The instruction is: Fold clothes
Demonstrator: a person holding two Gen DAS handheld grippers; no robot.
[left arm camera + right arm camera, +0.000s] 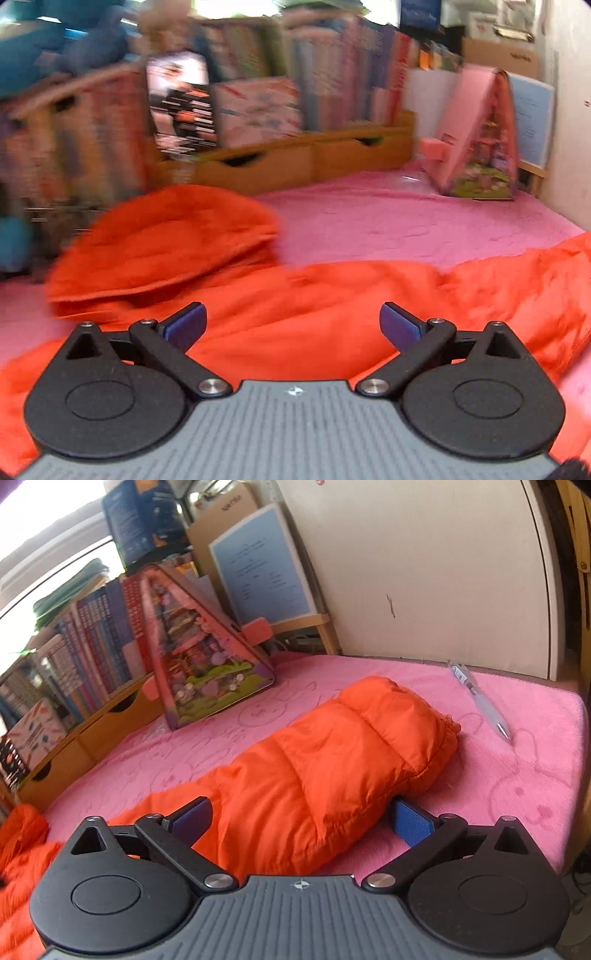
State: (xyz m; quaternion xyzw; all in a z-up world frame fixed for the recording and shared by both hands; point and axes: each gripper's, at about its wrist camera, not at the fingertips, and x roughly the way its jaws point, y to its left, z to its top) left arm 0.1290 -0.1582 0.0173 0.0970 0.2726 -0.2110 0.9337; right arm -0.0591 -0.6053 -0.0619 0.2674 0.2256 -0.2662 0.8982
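With my right gripper (299,821) fingers wide astride the orange jacket (332,757) sleeve and my left gripper (293,326) fingers wide and empty above its body, I risk pinching the pink blanket (517,775) beneath if I dip.

Jacket (325,760) spread on table (517,775), sleeve stretched toward far right corner. Right tongs (301,821) astride sleeve, one finger each side, pads apart from cloth. Pen (480,698) right of sleeve end, near wall. Triangular box (207,664) behind sleeve, before leaning board (262,565). Books (92,646) left of box, above drawers (85,738). Left tongs (293,325) over jacket body, jaws wide; hood (162,240) lying ahead to left.
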